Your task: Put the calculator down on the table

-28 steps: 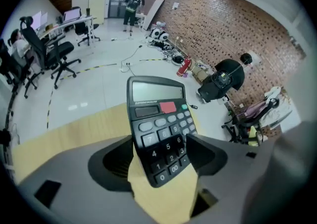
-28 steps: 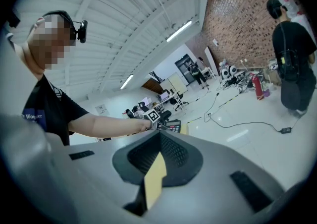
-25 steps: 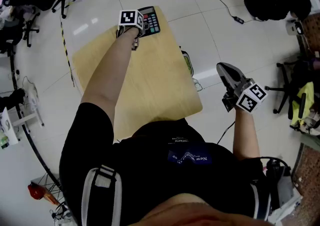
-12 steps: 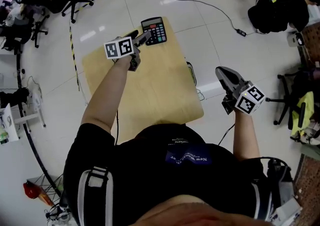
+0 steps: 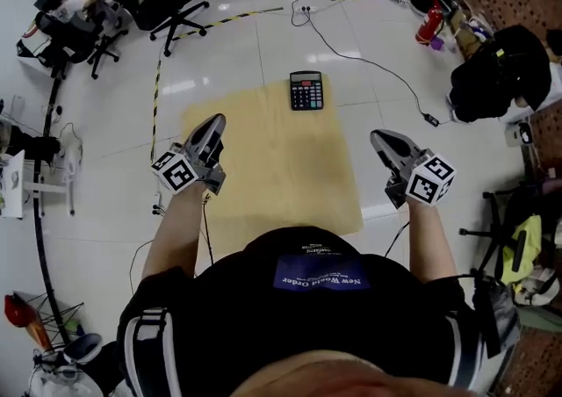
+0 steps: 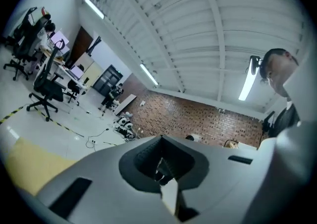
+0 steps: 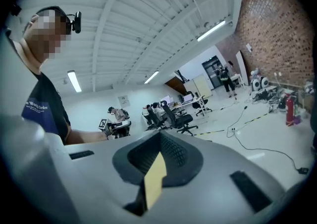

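black calculator (image 5: pixel 306 90) flat, keys up, at far edge of pale wooden table (image 5: pixel 263 167), right of that edge's middle. free of both grippers, well apart from each. rest of tabletop bare wood.

left gripper (image 5: pixel 209 126) hovering at table's left edge, pointing away from body, marker cube (image 5: pixel 174 171) near the wrist. jaws just closed, tips pressed together in left gripper view, nothing between them. only brick wall (image 6: pixel 198 116), ceiling lights and a corner of the table beyond its tips.

right gripper (image 5: pixel 382 139) hovering just off table's right edge, over white tiled floor (image 5: pixel 386 202), own marker cube (image 5: pixel 430 178) at the back. jaws together too, gripping nothing, yellowish strip showing at the seam in right gripper view. office chairs and people at desks far off past it.

both arms bare, coming from a person in a black shirt (image 5: pixel 307 299) at bottom of head view.

around table: yellow-black tape (image 5: pixel 158 88) on floor at left, black cable (image 5: pixel 369 61) running past calculator's right side towards upper right, black office chair (image 5: pixel 167 0) at upper left, red extinguisher (image 5: pixel 426 25) and black bag (image 5: pixel 492 79) at upper right.
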